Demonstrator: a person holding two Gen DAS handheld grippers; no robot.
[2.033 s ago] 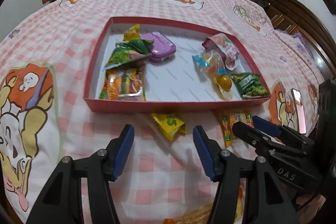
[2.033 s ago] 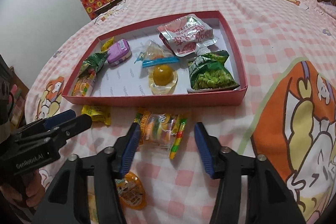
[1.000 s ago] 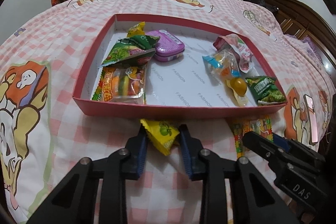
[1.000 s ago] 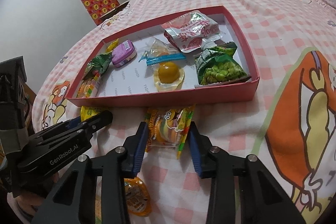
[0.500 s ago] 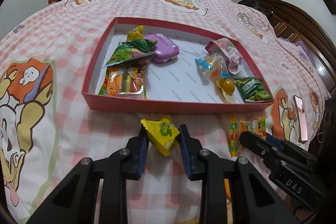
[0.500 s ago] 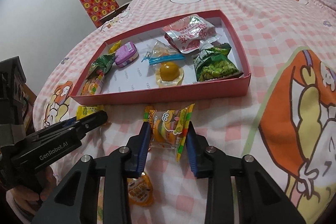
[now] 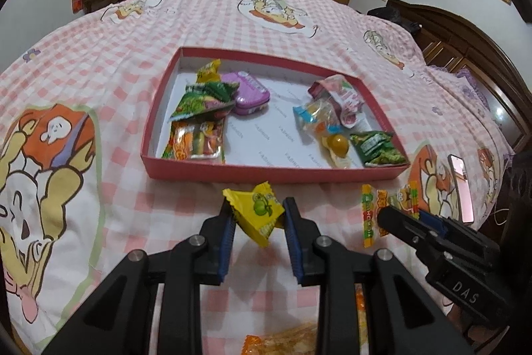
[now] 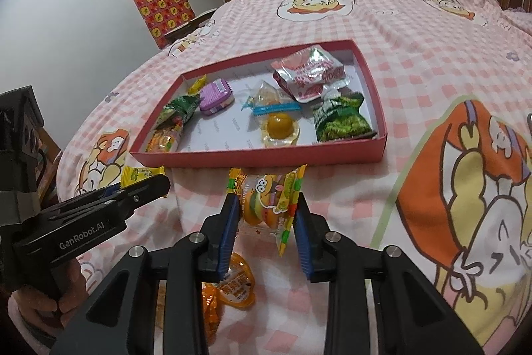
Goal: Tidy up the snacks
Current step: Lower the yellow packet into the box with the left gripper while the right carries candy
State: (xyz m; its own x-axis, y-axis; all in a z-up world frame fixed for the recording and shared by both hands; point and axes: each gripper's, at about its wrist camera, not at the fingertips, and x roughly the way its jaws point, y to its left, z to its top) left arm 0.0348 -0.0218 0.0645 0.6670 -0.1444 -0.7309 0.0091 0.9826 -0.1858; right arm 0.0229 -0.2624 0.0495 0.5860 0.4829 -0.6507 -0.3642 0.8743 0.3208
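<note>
Yellow candy packet (image 7: 257,213) sits pinched in the left gripper (image 7: 257,222) at lower centre, while the right gripper (image 8: 267,217) clamps a burger gummy pack (image 8: 269,202) below the red tray (image 8: 266,157).

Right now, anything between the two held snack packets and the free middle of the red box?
Only the box's near wall. The left gripper grips the yellow packet, the right gripper the burger gummy packet, both in front of that wall. Beyond it the white floor in the middle is bare.

"GenRobot.AI" marks the left gripper (image 8: 146,185), "DAS" the right gripper (image 7: 399,218).
</note>
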